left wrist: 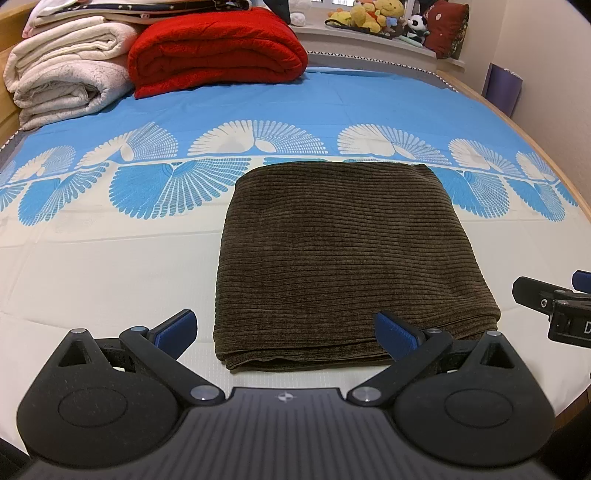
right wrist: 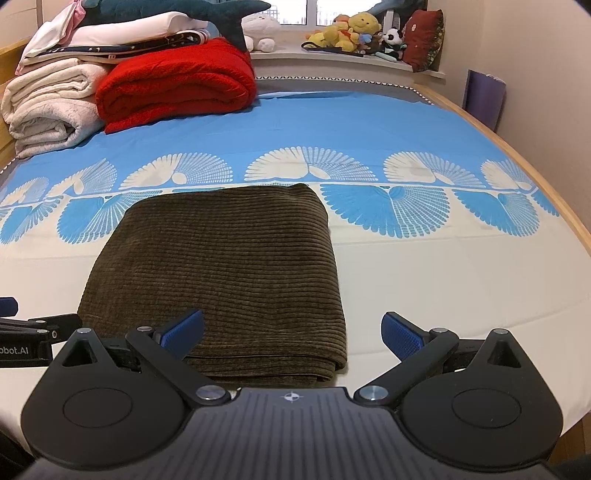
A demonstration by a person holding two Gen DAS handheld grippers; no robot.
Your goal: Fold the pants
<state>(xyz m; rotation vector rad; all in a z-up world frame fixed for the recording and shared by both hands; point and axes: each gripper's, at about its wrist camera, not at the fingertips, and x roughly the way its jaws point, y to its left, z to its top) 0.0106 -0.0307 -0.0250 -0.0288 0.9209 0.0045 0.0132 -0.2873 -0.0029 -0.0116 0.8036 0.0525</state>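
Pants (left wrist: 343, 258) lie folded on the bed (left wrist: 110, 266); both tools, left (left wrist: 286, 332) and right (right wrist: 291, 332), gape empty, and snagging the near edge could undo layers.

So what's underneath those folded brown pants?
The brown pants lie on the bed sheet, partly on its cream area and partly on its blue fan pattern. Whatever lies between the stacked layers at the near edge is hidden.

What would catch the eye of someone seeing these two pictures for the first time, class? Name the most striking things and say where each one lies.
The folded brown corduroy pants lie in a neat rectangle on the cream part of the bedsheet, just ahead of the open left gripper and right gripper. At the far left of the bed, a bright red folded blanket sits beside a stack of white blankets. Yellow plush toys crowd the windowsill.
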